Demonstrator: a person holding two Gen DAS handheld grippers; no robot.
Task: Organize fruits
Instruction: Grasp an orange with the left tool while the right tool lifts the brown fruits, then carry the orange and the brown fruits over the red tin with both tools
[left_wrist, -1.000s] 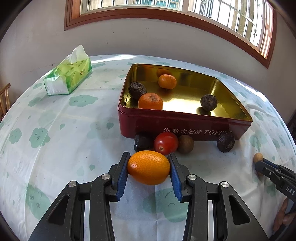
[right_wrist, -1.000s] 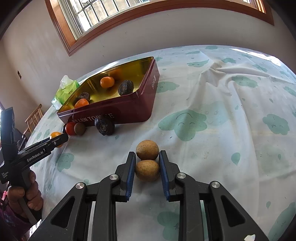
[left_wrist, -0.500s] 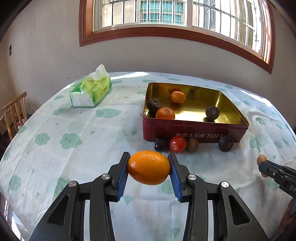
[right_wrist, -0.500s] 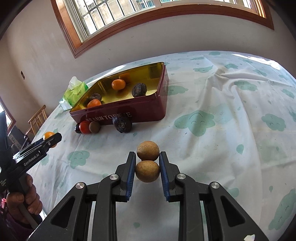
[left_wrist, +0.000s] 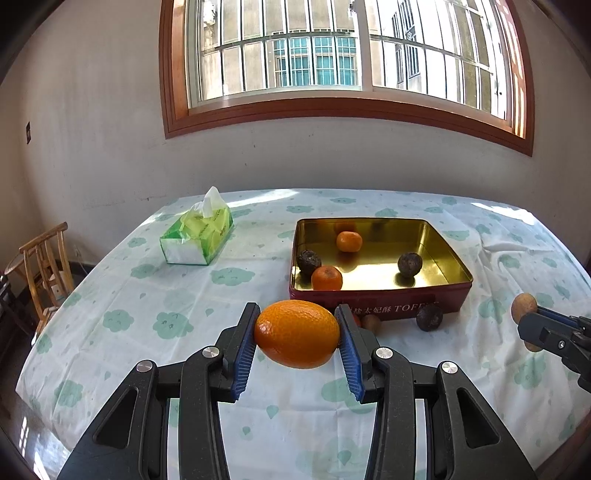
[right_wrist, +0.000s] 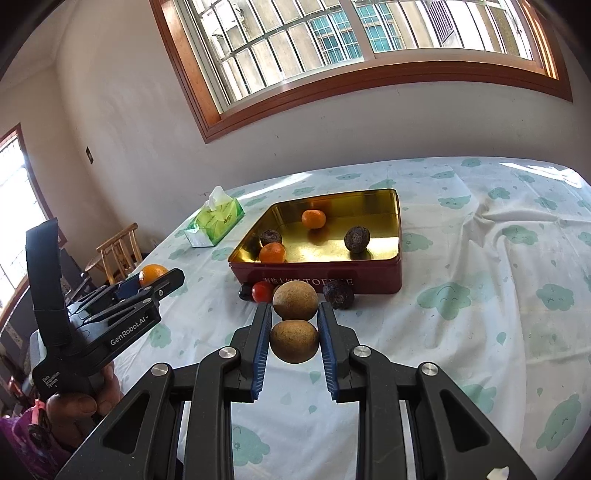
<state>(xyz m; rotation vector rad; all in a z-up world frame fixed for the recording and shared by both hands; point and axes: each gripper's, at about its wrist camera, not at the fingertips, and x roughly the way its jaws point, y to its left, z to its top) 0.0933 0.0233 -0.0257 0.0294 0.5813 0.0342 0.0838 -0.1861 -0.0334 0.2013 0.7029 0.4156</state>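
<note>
Both grippers lifted since earlier frame. Left view: left gripper (left_wrist: 297, 334) fingers clamp orange (left_wrist: 297, 333), frame centre; tin (left_wrist: 380, 299) mid-right. Right view: right gripper (right_wrist: 294, 338) grips lower of two joined brown fruits (right_wrist: 294, 340); unclamped upper one may drop.

Four fruits (left_wrist: 348, 241) lie in the tin (left_wrist: 380, 305). Left of it sits the tissue pack (left_wrist: 196, 239); more fruits (right_wrist: 339, 295) lie just before its front wall.
</note>
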